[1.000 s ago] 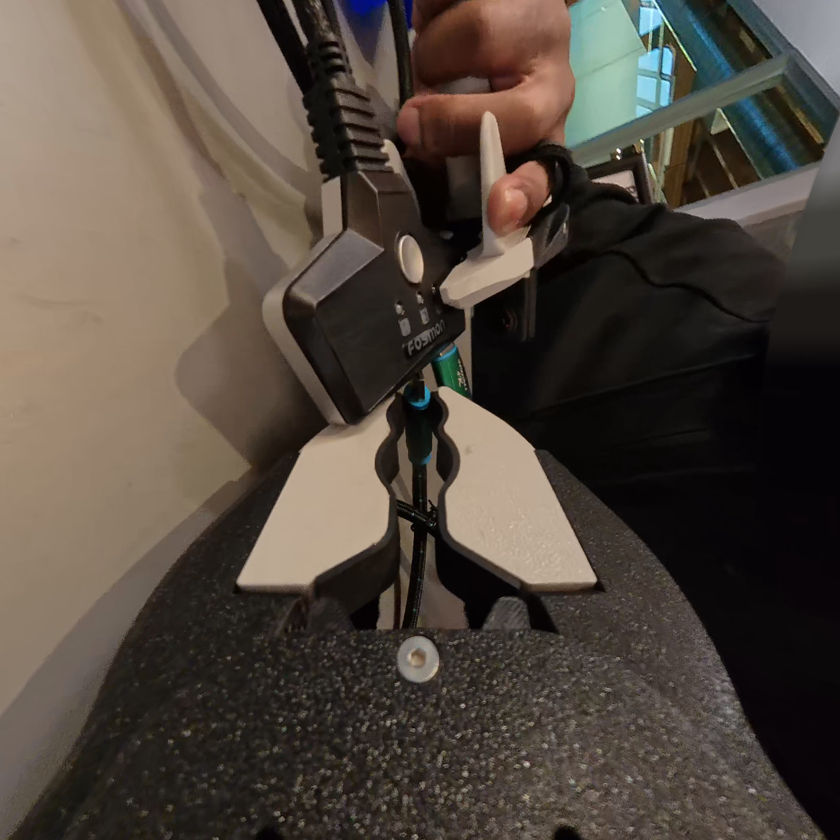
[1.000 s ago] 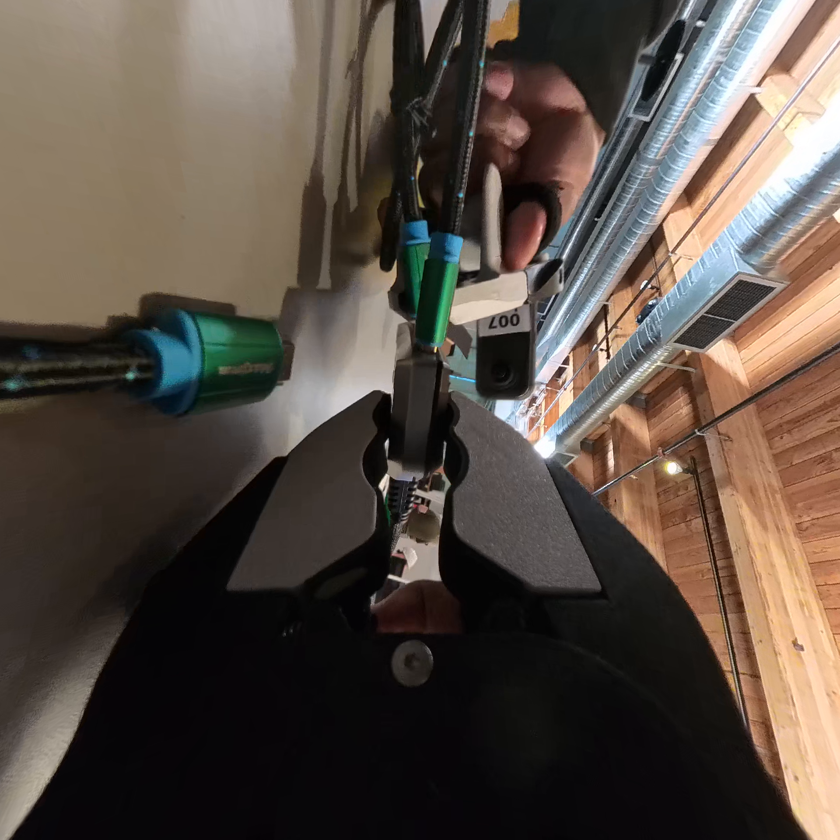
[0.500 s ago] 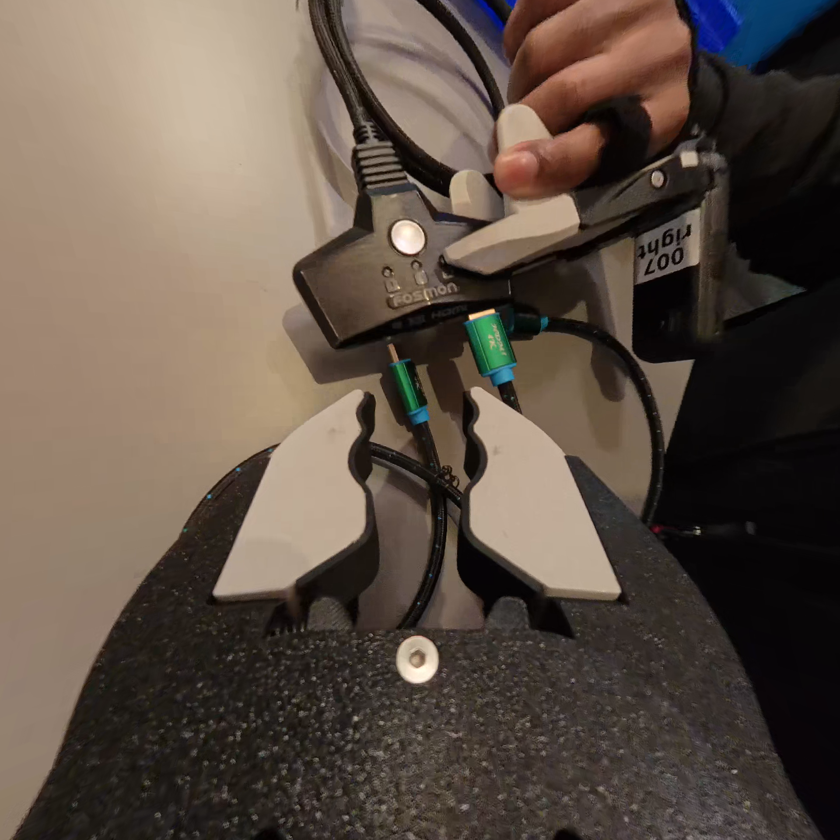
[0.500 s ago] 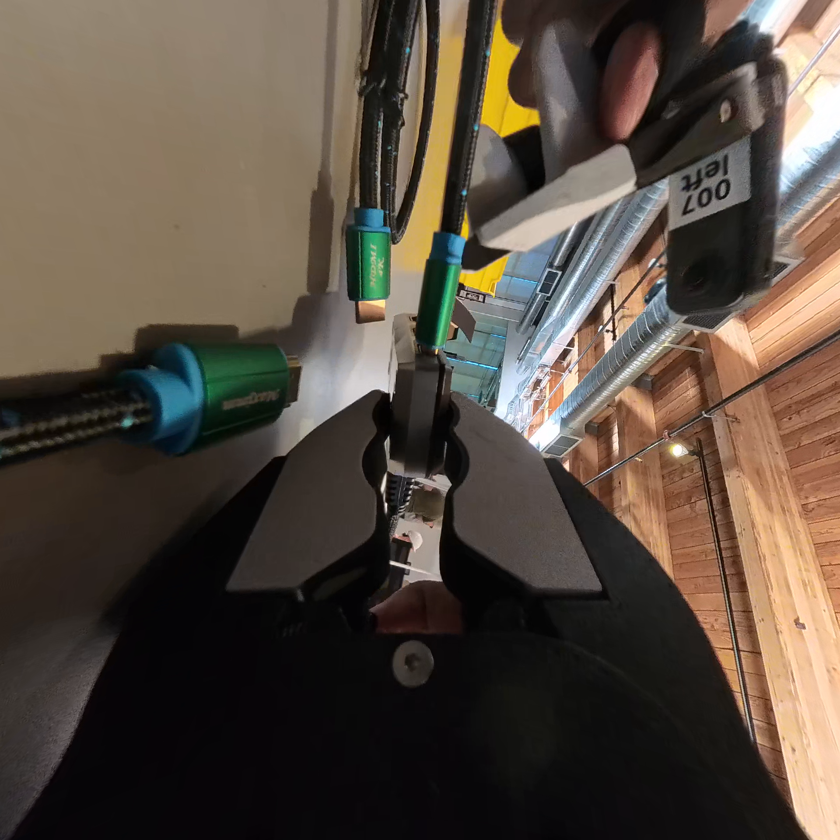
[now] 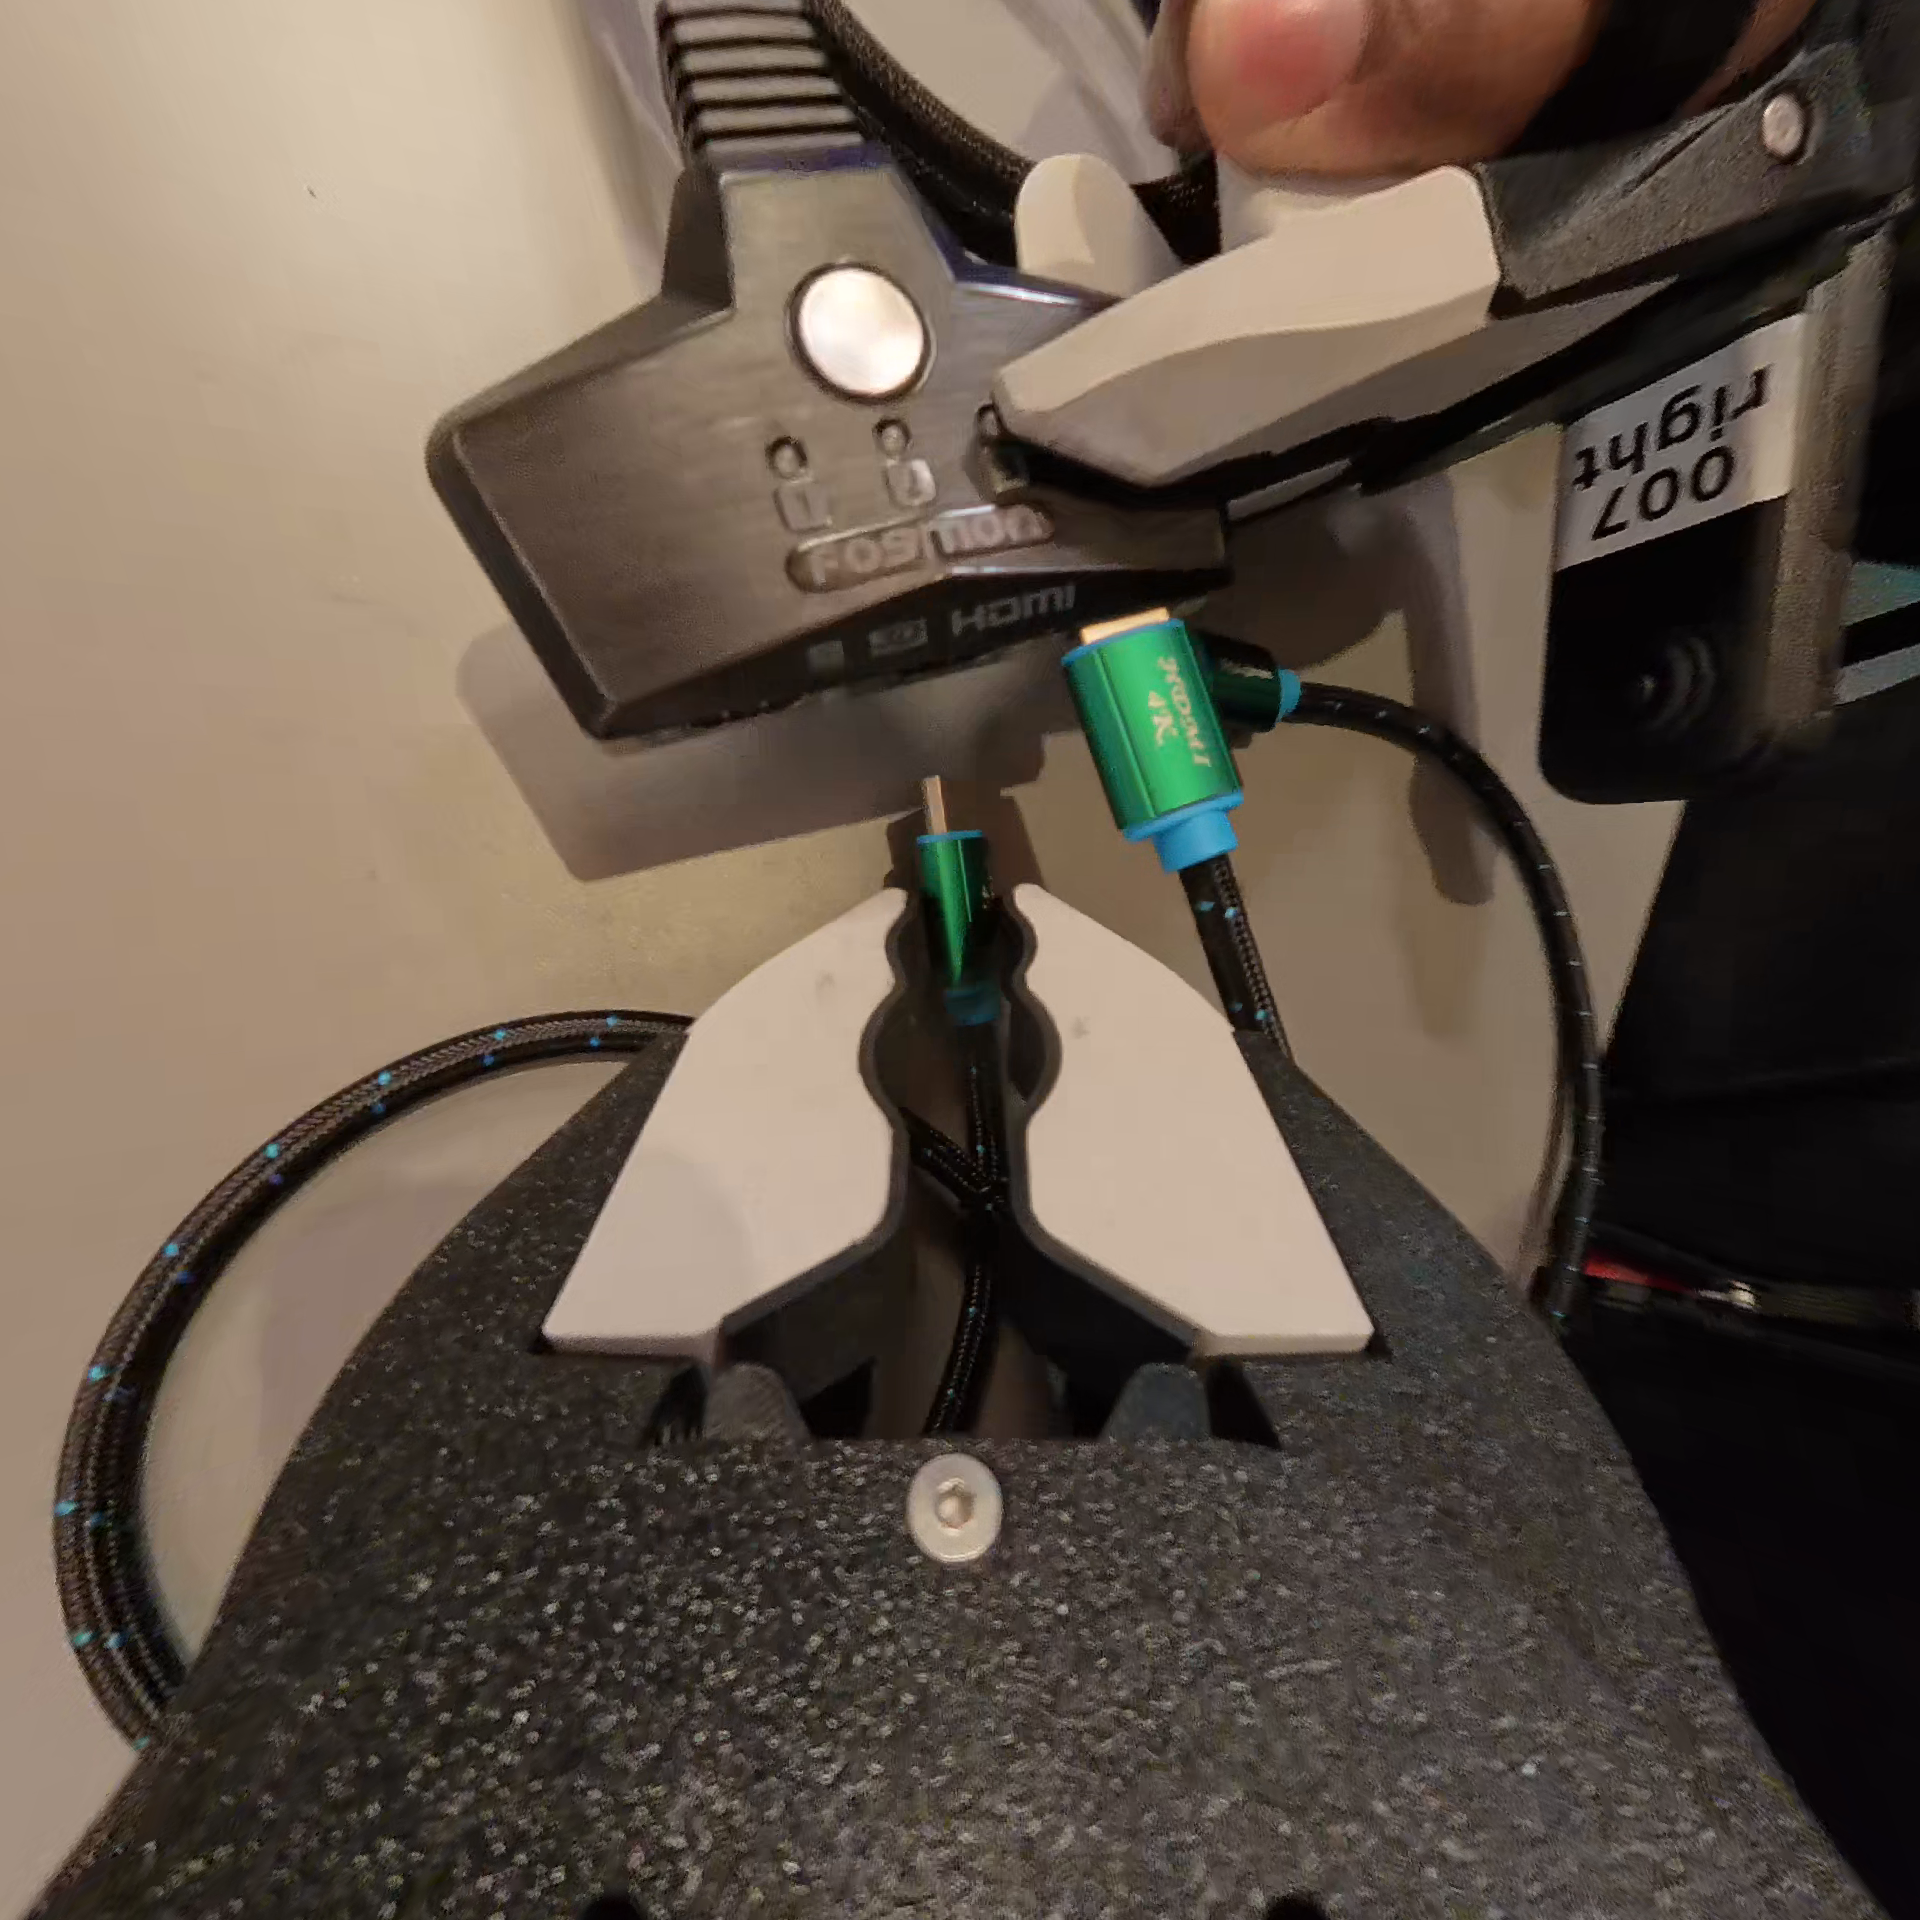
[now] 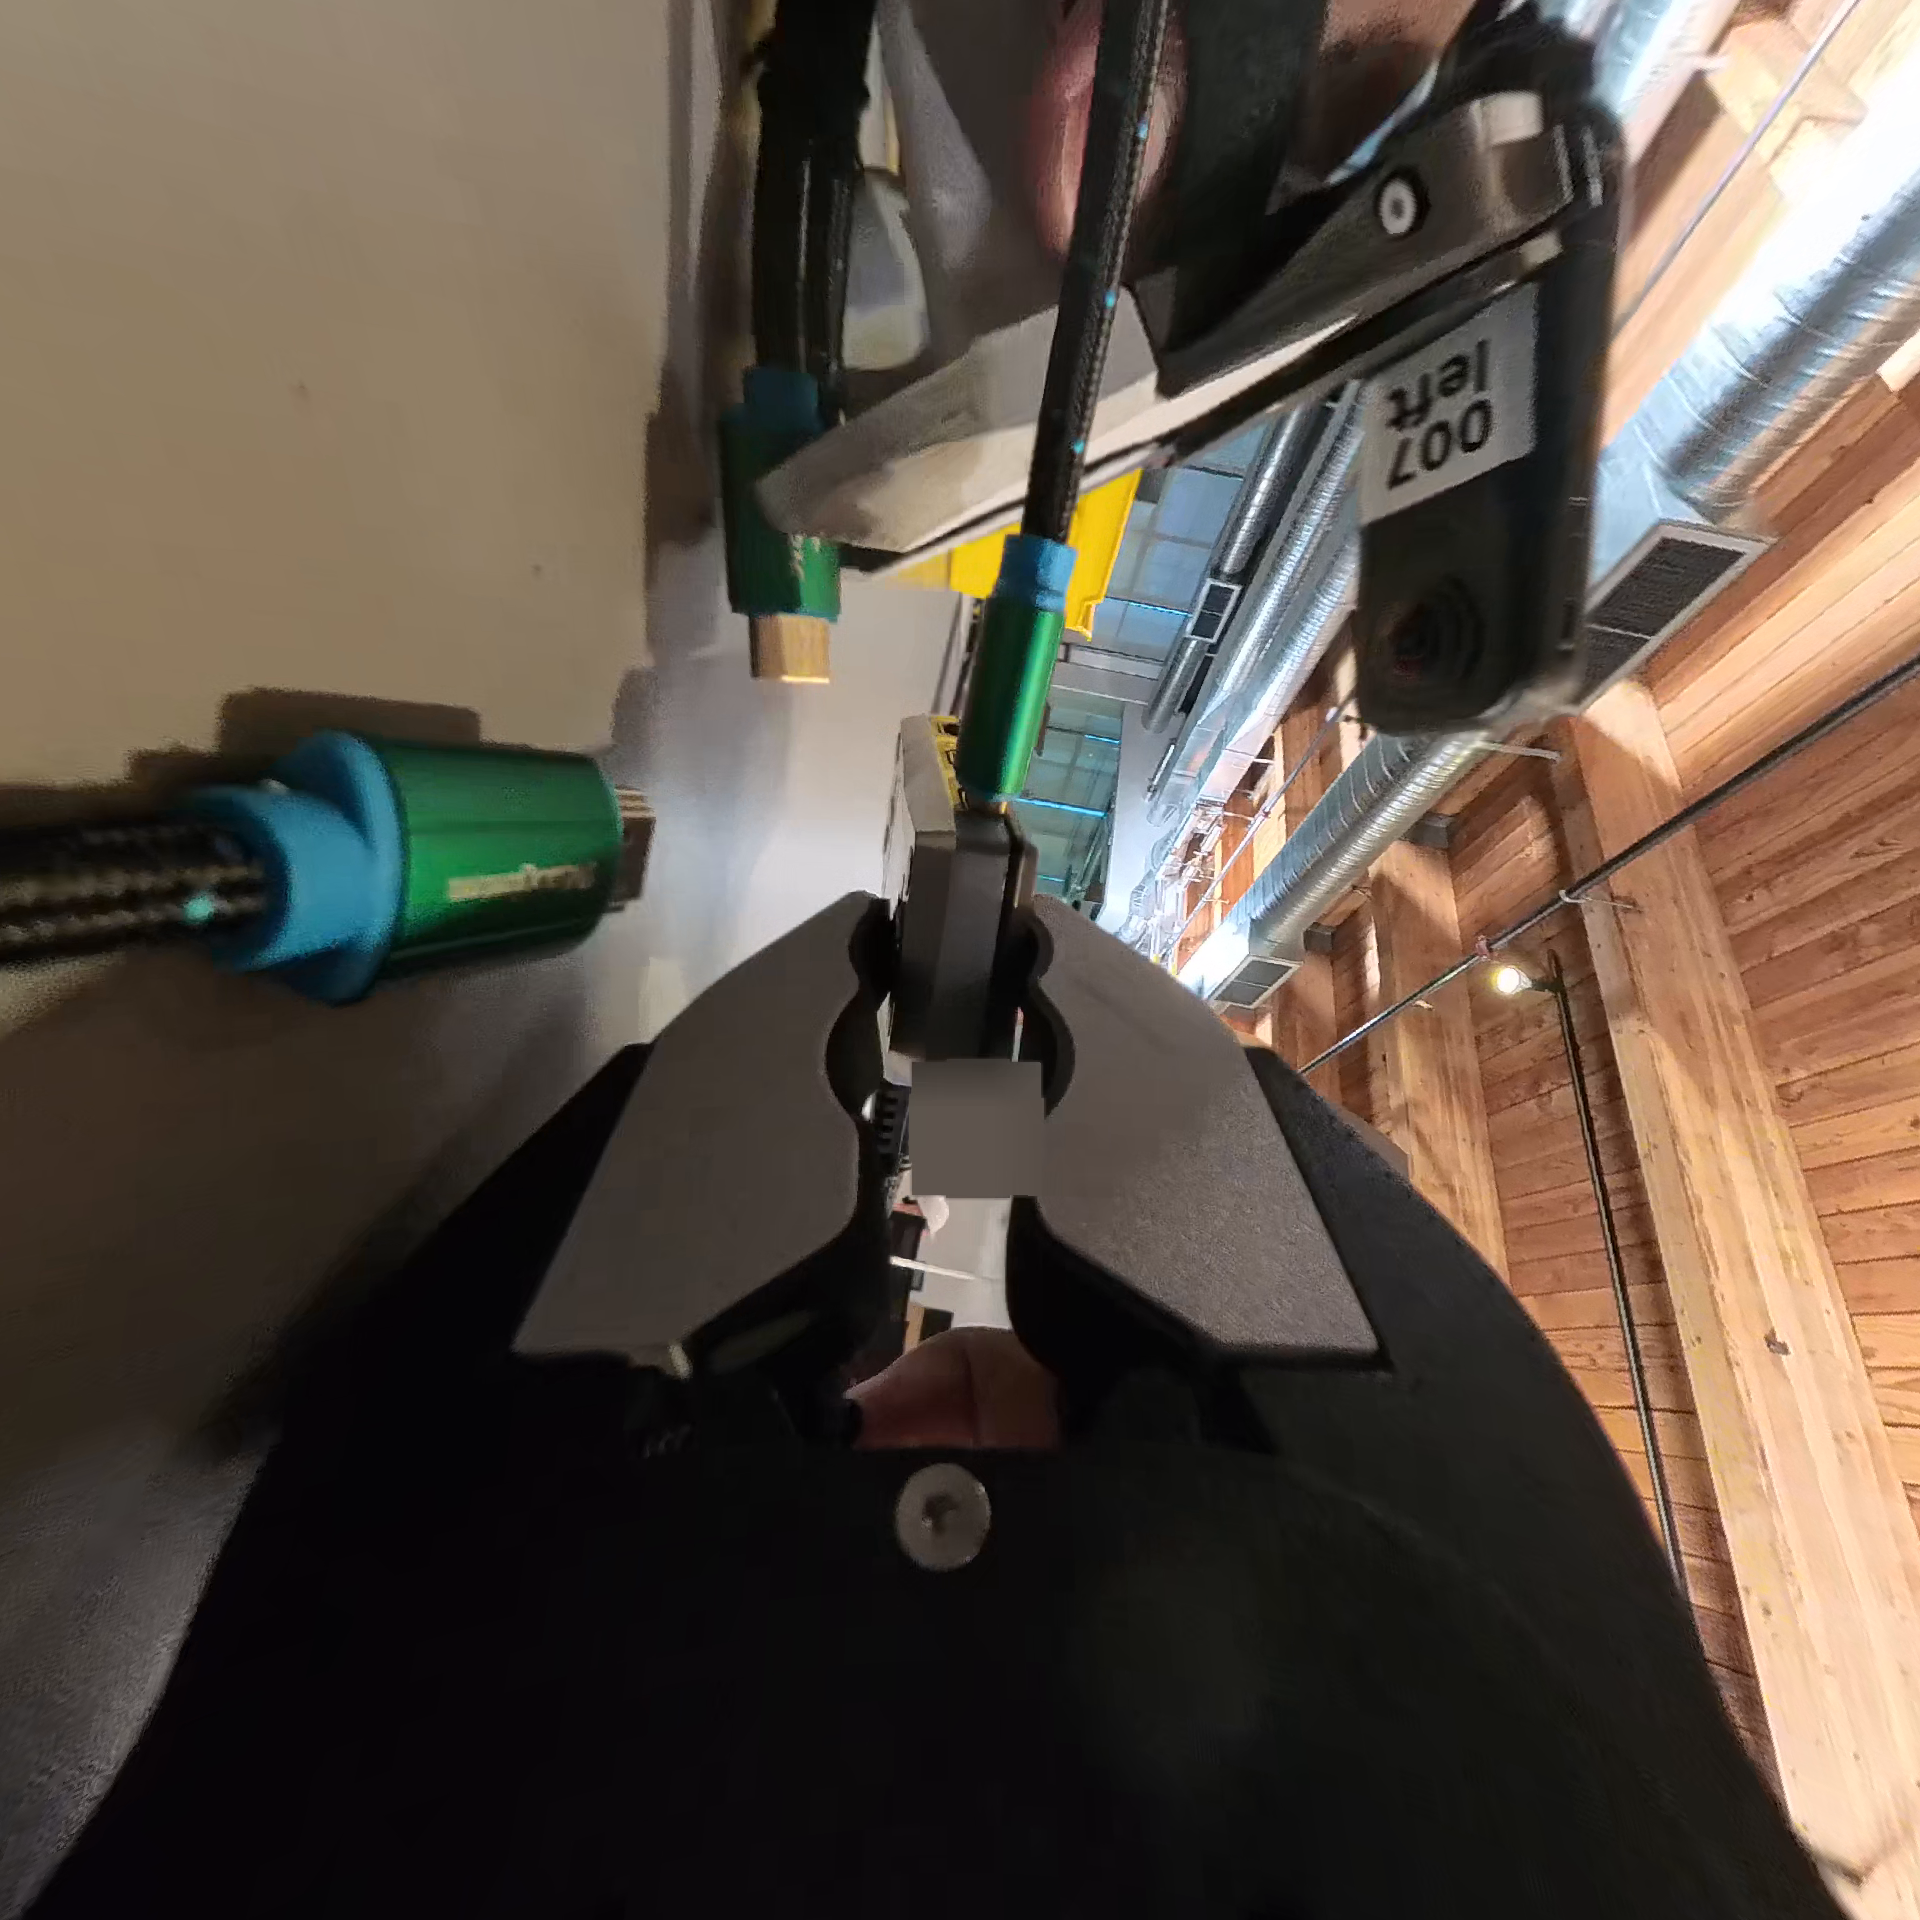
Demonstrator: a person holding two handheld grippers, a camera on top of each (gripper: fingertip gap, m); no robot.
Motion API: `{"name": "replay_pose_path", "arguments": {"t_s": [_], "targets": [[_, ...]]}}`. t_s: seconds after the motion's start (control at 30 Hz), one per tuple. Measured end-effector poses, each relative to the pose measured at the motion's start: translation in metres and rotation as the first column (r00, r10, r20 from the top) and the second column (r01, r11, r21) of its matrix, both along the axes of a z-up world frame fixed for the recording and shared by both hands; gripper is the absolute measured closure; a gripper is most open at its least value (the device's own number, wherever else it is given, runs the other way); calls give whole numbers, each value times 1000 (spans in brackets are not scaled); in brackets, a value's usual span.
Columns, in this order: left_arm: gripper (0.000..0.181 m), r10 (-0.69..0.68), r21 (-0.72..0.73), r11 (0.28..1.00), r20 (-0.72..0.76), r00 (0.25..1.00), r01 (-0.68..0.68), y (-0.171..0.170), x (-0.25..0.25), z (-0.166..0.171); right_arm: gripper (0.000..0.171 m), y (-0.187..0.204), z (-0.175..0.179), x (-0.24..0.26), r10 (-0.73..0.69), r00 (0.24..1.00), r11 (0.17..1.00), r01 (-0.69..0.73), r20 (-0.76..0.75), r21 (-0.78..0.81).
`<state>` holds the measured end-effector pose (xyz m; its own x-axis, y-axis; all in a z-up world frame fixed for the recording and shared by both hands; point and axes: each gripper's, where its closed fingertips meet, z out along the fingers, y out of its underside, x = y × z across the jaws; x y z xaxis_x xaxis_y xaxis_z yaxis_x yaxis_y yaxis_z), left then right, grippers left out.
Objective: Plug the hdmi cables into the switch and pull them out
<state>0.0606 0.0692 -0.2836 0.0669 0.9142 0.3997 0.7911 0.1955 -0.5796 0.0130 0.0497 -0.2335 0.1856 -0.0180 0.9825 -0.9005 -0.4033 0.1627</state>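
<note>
Left gripper (image 5: 956, 909) has its grey fingers (image 5: 769, 1122) closed on a green HDMI plug (image 5: 951, 904), whose gold tip points at the black HDMI switch (image 5: 748, 520) just above without reaching it; the plug's braided cable (image 5: 961, 1247) runs back between the fingers; a second green plug (image 5: 1148, 738) sits in a port on the switch's near edge, a third green plug (image 5: 1247, 686) lying behind it; the right gripper (image 5: 1101, 426) clamps the switch's right corner, a hand (image 5: 1351, 83) above it; everything lies over a cream table (image 5: 208, 520). From the right wrist, the right gripper (image 6: 951, 935) is pinched on the switch (image 6: 951, 914), seen edge-on; the inserted plug (image 6: 1008, 686) stands in its far edge; the left gripper (image 6: 821, 509) holds its plug (image 6: 779, 540) beside it, gold tip bare; the loose third plug (image 6: 488, 852) lies at left on the table (image 6: 312, 312).
</note>
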Motion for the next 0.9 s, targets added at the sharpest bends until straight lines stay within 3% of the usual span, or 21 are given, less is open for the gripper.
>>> {"name": "replay_pose_path", "arguments": {"t_s": [0.03,0.17,0.43,0.77,0.9], "targets": [[168,0,42,999,0,1000,0,1,1,1,149,0,2,0,4,1000,1000,-4,7,-10],[169,29,306,952,-58,998,-10,8,2,20,149,3,10,-1,28,999,999,-27,29,-45],[170,119,671,741,-147,982,11,6,-3,60,149,10,24,5,72,996,989,-65,48,-131],[170,48,802,593,-117,992,66,18,5,70,149,19,32,15,118,993,973,-115,1,-199],[170,11,817,572,-95,995,72,21,9,70,150,23,31,20,138,990,969,-141,-27,-201]]}}
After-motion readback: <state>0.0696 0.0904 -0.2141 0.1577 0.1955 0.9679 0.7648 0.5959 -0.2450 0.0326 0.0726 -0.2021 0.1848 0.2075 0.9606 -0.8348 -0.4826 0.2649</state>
